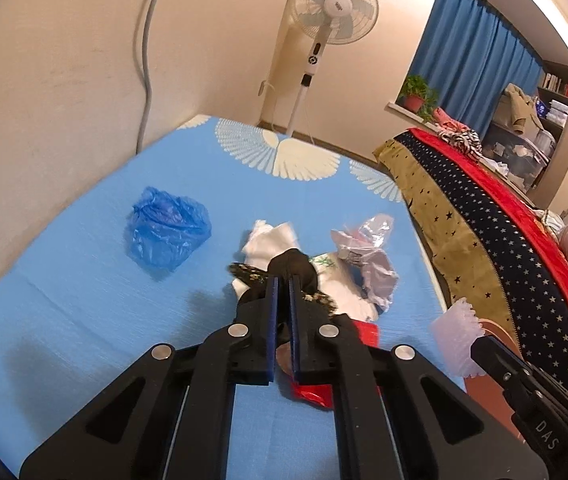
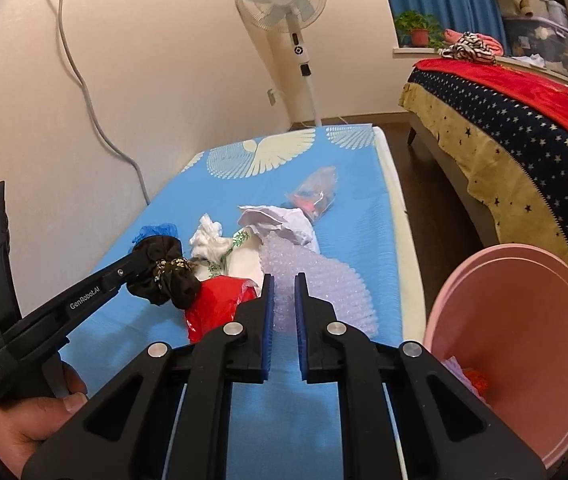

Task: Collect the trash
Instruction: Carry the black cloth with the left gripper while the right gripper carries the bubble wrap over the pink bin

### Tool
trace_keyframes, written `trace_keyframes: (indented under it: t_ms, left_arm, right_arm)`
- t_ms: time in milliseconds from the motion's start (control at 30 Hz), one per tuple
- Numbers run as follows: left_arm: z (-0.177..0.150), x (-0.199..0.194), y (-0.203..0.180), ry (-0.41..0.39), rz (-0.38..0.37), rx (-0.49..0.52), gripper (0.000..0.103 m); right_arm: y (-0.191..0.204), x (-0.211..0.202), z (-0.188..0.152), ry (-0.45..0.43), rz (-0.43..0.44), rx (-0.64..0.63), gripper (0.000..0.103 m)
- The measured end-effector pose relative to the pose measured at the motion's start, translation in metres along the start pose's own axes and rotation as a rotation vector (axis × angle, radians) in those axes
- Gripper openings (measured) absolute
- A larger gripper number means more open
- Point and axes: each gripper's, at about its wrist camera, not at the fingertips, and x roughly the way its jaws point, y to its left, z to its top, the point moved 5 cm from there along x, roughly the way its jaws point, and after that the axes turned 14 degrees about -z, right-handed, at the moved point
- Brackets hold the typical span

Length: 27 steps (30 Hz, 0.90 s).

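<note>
Black cloth with a gold-patterned band [image 2: 166,276] sits pinched in the left tongs [image 1: 284,280], whose blue pads are drawn narrow around it; seen from the right wrist, the bundle hangs from the tong tips above the blue tabletop [image 1: 84,300]. The right tongs [image 2: 284,280] are also set narrow, closed on a sheet of bubble wrap [image 2: 323,284] that spreads out beyond the tips; in the left wrist view the same pale sheet [image 1: 457,336] stands up from those tongs at the right edge.

Just under and beyond the left tongs lies the remaining trash. A red plastic bag [image 2: 216,304] lies nearest, partly beneath the black cloth. Behind it are a white tissue wad [image 2: 210,238] and a white wrapper with green print [image 2: 240,240], then crumpled white paper [image 2: 280,224], and farther still a clear plastic bag [image 2: 315,196] with coloured bits inside. A crumpled blue plastic bag [image 1: 168,234] lies apart to the left, near the wall.

A pink bin [image 2: 523,344] stands tilted at the right of the tabletop, just beside the right tongs, with some scraps visible inside. Beyond are a bed with a star-patterned cover [image 2: 523,132] and a standing fan [image 2: 284,0].
</note>
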Motion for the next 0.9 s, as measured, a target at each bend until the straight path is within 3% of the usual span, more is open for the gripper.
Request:
trace_keyframes:
  t_ms: [900]
  left_arm:
    - [-0.007,-0.057,-0.059,-0.027,-0.083,0.135,0.005]
  right_arm:
    - [-0.058,-0.080,0.001,-0.097,-0.085,0.084,0.010]
